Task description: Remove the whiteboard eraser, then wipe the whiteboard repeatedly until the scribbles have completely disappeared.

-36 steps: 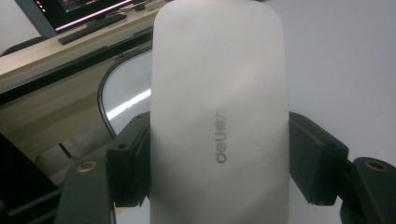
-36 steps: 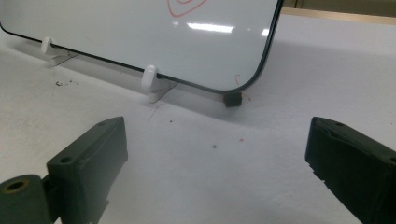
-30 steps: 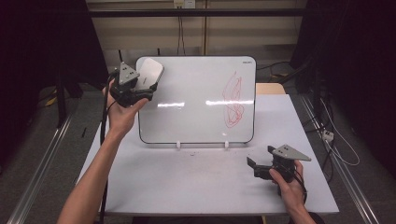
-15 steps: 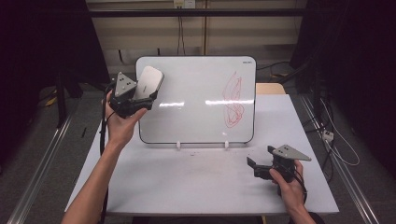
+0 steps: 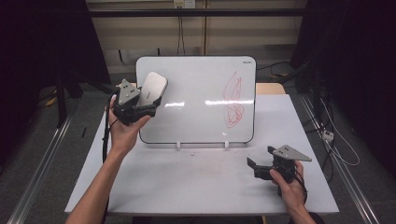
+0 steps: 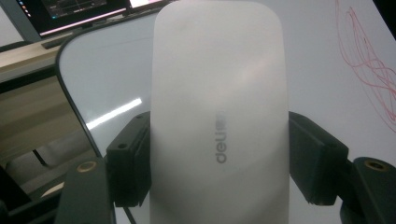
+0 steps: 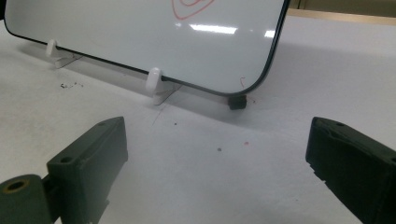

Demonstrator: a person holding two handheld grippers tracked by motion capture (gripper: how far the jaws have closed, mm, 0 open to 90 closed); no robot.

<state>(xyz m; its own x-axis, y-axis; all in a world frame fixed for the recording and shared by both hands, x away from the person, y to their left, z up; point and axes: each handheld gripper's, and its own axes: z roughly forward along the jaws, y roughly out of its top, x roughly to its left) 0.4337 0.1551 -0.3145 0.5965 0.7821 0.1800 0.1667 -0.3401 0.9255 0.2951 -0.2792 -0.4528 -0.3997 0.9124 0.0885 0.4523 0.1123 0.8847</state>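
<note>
Left gripper (image 5: 150,103) clamps a white eraser (image 6: 218,116) by its long sides; the eraser's long axis runs straight out past the jaws toward the whiteboard (image 5: 201,93). Right gripper (image 5: 260,157) low over the table (image 5: 187,182), jaws wide apart, holding nothing.

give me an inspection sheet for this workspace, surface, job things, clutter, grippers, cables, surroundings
Surface: white table, small dark specks near the board's feet.
Job's things: whiteboard propped on white clips, red scribble on its right part; white eraser marked deli.
Clutter: nothing seen.
Grippers: left gripper shut on the eraser, at the board's upper left; right gripper open, low over the table's right front.
Cables: black cable along the left forearm.
Surroundings: dark curtains, floor rails, wall cables.
</note>
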